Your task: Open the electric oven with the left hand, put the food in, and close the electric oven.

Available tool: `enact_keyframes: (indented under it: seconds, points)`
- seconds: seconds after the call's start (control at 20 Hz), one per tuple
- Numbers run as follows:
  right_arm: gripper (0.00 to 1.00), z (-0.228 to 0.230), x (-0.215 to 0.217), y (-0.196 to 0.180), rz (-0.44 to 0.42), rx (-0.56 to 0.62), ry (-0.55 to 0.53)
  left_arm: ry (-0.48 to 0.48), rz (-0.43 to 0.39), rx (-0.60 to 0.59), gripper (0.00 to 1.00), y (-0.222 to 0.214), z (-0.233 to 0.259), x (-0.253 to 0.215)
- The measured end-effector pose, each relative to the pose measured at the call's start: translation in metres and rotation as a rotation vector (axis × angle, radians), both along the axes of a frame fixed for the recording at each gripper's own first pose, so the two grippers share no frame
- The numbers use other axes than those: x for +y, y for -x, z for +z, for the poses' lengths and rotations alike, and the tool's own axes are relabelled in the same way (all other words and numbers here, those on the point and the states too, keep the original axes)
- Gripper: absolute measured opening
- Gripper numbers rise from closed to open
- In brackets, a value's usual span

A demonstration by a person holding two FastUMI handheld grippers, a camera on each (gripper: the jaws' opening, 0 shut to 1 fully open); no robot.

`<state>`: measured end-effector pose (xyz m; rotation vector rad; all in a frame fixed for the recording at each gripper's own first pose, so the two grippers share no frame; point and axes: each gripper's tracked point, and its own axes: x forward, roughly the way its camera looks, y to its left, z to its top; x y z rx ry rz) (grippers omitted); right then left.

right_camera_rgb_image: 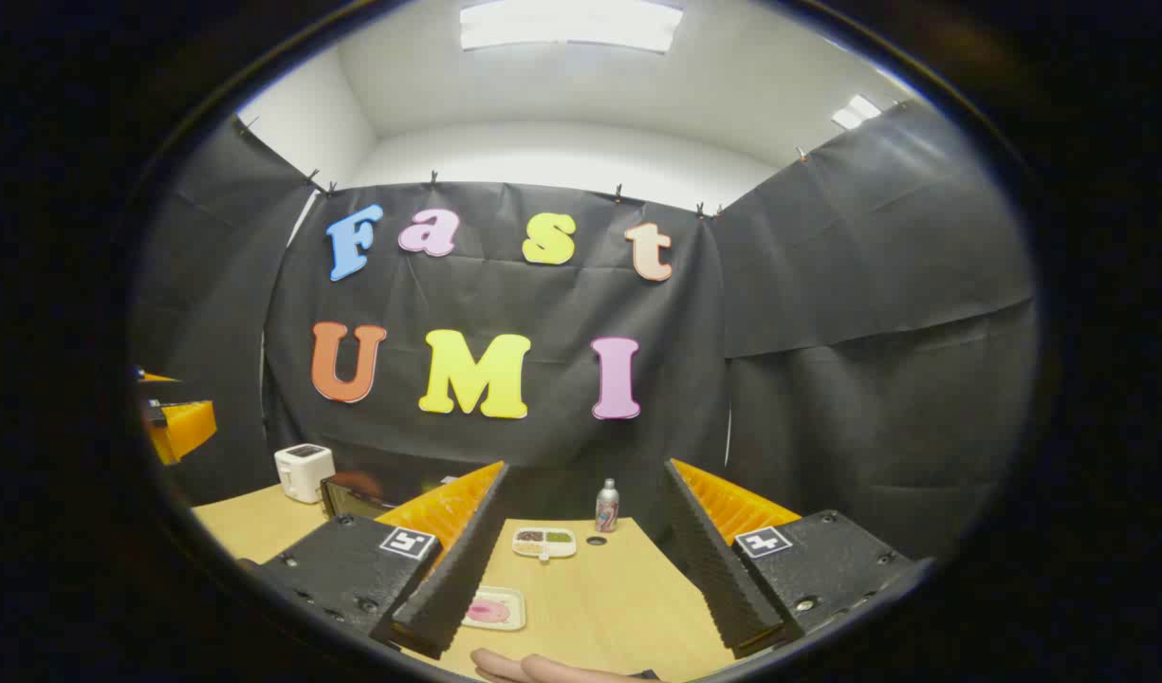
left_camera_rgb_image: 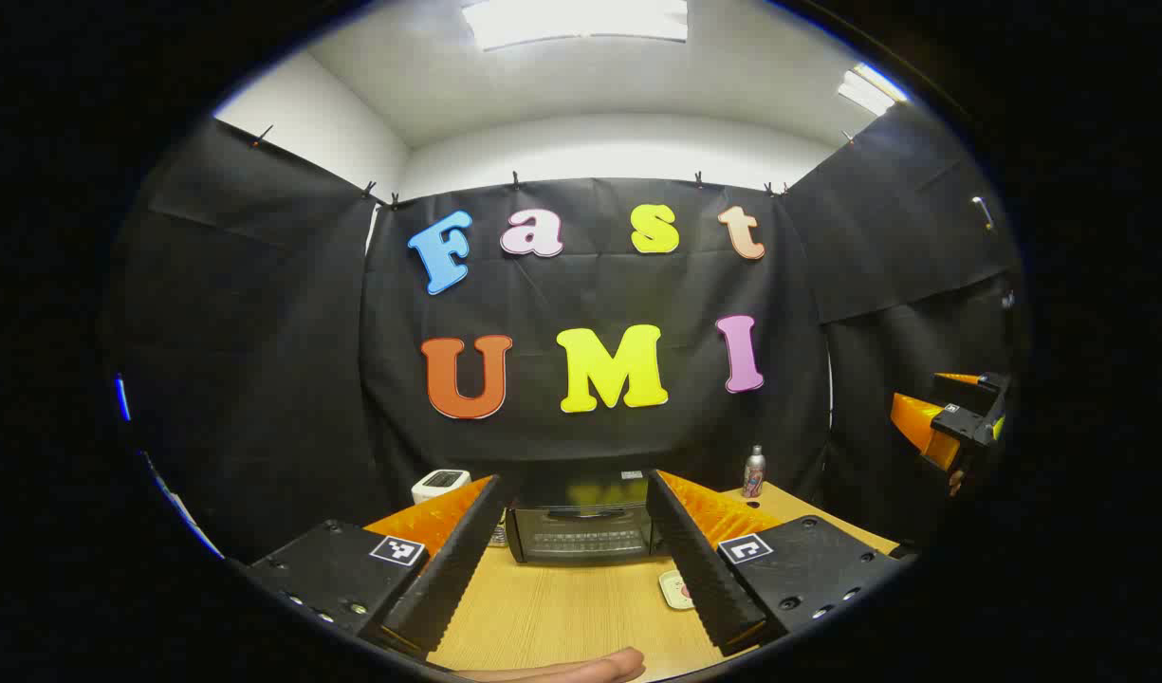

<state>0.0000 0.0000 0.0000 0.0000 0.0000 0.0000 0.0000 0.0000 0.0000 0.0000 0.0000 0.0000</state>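
Observation:
The black electric oven stands at the back of the wooden table, its glass door closed. My left gripper hovers in front of it, open and holding nothing, its fingers framing the oven. A small plate with pink food lies on the table near the front; it also appears as the plate right of the oven. My right gripper is open and empty above the table, with the plate just below its left finger. The oven peeks out at the left behind that finger.
A white appliance sits left of the oven, a slim can at the back right. A divided tray with bits of food lies near the can. A hand shows at the bottom edge. Black cloth walls close the booth.

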Motion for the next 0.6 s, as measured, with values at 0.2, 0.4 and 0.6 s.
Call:
enact_keyframes:
  seconds: [0.2, 0.4, 0.6]
  points:
    - [0.96, 0.0006, 0.0015, 0.0004, 0.007, -0.004, -0.003, -0.006, 0.015, -0.001, 0.96, -0.0013, -0.0023, 0.0058]
    - [0.96, -0.0013, 0.0014, 0.0005, 0.016, -0.005, -0.005, 0.005, 0.015, 0.009, 0.96, -0.0025, -0.0059, 0.0064]
    - [0.96, -0.0008, 0.0022, 0.0022, 0.023, -0.007, -0.002, 0.0, 0.013, -0.001, 0.96, -0.0017, -0.0038, 0.0059]
